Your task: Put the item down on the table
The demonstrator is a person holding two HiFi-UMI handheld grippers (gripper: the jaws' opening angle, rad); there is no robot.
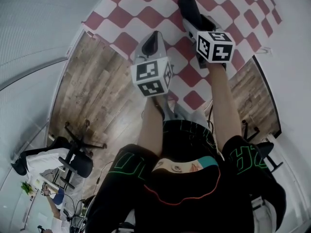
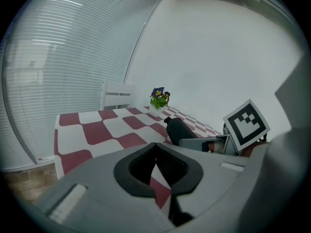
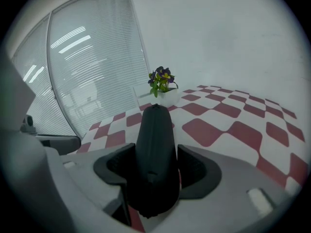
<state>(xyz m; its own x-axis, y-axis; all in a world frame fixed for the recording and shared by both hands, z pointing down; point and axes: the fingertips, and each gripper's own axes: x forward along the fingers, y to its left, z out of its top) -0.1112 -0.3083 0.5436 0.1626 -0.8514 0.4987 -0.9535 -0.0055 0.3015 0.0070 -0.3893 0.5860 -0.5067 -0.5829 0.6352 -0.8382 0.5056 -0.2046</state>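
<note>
While the dark, elongated item sits clamped in the right gripper, the head view shows it held out over the red-and-white chequered bench. Its long axis runs straight on from the fingers, away from the person. The left gripper hangs just beside it, nearer the bench's near edge, with nothing showing past its tip. The cubes carry black-and-white square markers only. There is green outlined lettering on the person's dark top, but I cannot read it.

In the left gripper view, the left gripper's fingers meet at their tips with nothing between them; only chequered cloth shows through the hollow behind. Off to the right the item points toward a small potted plant at the far end, where a white chair stands.

In the right gripper view, the right gripper's fingers press on both flanks of the item, gripping its rear part. The rounded front end juts forward and slightly up, seemingly clear of the cloth. No label or brand shows on it. The plant stands well ahead.

I judge that the set-down turns on this: the bench lies below the item, so the right hand must lower it, probably flat on its side.
</note>
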